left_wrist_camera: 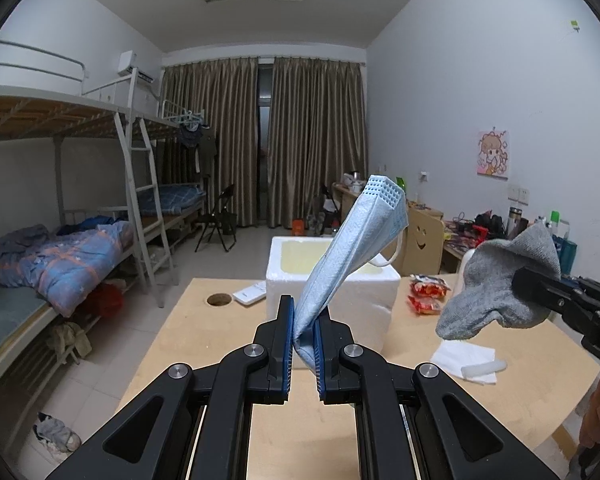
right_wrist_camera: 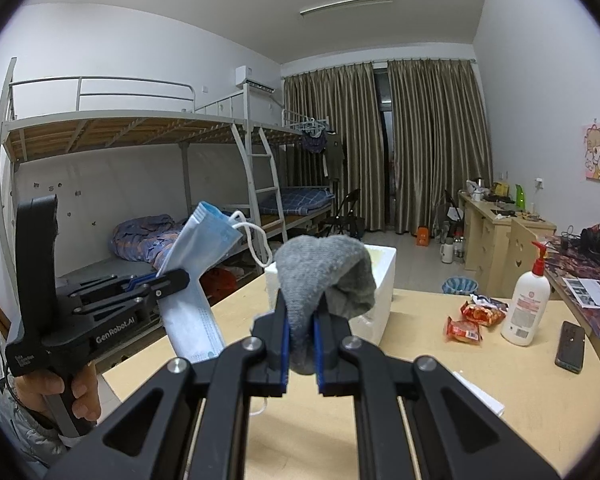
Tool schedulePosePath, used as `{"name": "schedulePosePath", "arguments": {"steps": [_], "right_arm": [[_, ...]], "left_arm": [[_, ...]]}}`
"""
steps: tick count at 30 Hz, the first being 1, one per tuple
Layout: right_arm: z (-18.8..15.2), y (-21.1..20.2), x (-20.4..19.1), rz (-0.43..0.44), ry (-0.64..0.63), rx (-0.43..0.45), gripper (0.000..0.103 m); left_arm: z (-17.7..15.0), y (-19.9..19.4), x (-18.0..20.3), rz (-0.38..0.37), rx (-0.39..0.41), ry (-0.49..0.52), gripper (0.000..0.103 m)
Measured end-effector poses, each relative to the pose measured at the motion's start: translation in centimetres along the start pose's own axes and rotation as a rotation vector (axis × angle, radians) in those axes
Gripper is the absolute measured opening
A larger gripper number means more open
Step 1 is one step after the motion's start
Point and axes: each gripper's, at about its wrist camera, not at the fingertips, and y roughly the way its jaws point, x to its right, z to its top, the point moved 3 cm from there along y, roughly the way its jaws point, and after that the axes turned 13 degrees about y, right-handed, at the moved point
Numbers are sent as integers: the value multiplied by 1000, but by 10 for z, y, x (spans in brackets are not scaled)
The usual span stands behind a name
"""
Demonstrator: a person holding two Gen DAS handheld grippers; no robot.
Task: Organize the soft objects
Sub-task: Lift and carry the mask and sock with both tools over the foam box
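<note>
Both tongs are built of black linkage arms joined by round silver screws, with blue pads (left_wrist_camera: 287,344) lining the fingers; "GenRobot.AI" is printed on the left tongs (right_wrist_camera: 172,280).

Your left gripper (left_wrist_camera: 303,334) pinches the blue face mask (left_wrist_camera: 352,248), which stands up in front of the white foam box (left_wrist_camera: 376,292). Right of the box, your right gripper (left_wrist_camera: 518,280) clamps the grey sock (left_wrist_camera: 496,292).
</note>
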Motion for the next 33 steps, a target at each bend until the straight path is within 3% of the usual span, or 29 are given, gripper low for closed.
{"name": "schedulePosePath", "arguments": {"steps": [23,33], "right_arm": [[40,53,-4,0,-38,-29,12],[68,76,-5,24,-59,-24,12]], "left_arm": [[62,53,-18,-49,31,19,10],[97,89,-33,-58,-4,2,10]]}}
